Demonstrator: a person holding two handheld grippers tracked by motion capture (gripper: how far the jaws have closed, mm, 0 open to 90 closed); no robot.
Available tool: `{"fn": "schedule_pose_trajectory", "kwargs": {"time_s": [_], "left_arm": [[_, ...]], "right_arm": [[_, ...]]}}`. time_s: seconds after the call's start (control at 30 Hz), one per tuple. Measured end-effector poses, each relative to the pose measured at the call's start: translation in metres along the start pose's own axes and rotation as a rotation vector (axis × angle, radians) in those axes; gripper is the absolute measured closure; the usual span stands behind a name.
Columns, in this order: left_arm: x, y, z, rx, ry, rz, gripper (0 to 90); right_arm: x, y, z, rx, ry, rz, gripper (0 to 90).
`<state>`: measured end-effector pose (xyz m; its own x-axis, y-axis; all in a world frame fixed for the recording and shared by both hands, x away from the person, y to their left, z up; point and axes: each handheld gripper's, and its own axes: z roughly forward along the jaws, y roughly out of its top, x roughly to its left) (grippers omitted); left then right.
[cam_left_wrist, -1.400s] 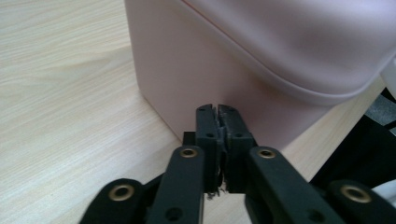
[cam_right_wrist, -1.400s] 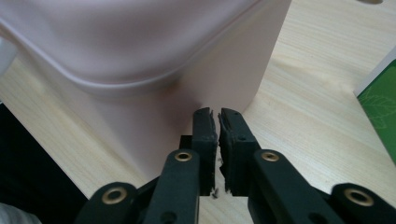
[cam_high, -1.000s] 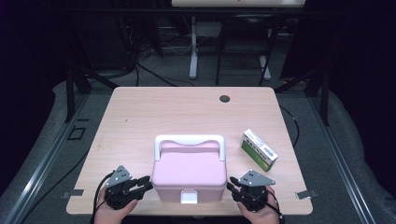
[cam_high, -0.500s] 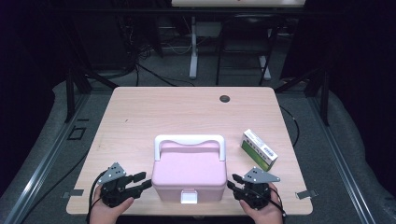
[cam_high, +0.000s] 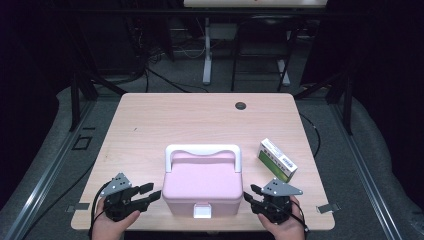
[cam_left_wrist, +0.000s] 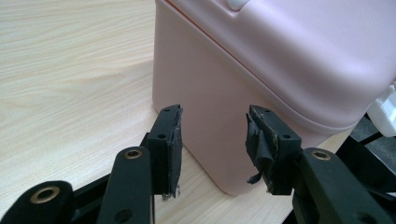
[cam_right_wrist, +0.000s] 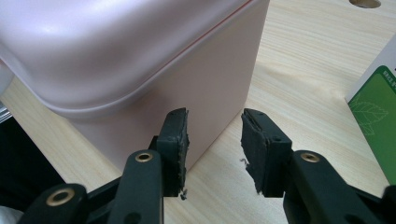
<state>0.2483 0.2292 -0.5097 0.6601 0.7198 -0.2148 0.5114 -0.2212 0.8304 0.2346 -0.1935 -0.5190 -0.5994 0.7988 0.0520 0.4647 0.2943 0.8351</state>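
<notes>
A pink box (cam_high: 202, 182) with a white handle (cam_high: 202, 150) and a white latch (cam_high: 202, 211) stands near the table's front edge. My left gripper (cam_high: 150, 192) sits at the box's left front corner, and its jaws have just been opening. In the left gripper view, my left gripper (cam_left_wrist: 212, 140) is open just short of the pink wall (cam_left_wrist: 280, 60). My right gripper (cam_high: 252, 195) is at the box's right front corner. In the right gripper view, my right gripper (cam_right_wrist: 215, 140) is also open, its jaws just having opened further beside the box (cam_right_wrist: 140, 46), with nothing between them.
A green and white carton (cam_high: 277, 160) lies flat to the right of the box, close to my right gripper, and its green face (cam_right_wrist: 378, 116) is at the edge of the right gripper view. A round cable hole (cam_high: 241, 105) sits at the table's far side.
Both grippers' jaws stand wider apart than a second ago. The hands have barely shifted, and the box and carton have not moved.
</notes>
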Motion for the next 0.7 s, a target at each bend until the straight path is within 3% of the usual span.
{"fn": "schedule_pose_trajectory", "kwargs": {"time_s": [0.43, 0.7], "left_arm": [[0.000, 0.008, -0.007, 0.001, 0.014, 0.019, 55.7], [-0.003, 0.018, -0.006, 0.026, 0.005, 0.035, 56.7]], "right_arm": [[-0.002, 0.006, -0.004, 0.003, 0.002, -0.011, 58.5], [-0.003, 0.017, -0.007, 0.009, 0.013, -0.013, 57.0]]}}
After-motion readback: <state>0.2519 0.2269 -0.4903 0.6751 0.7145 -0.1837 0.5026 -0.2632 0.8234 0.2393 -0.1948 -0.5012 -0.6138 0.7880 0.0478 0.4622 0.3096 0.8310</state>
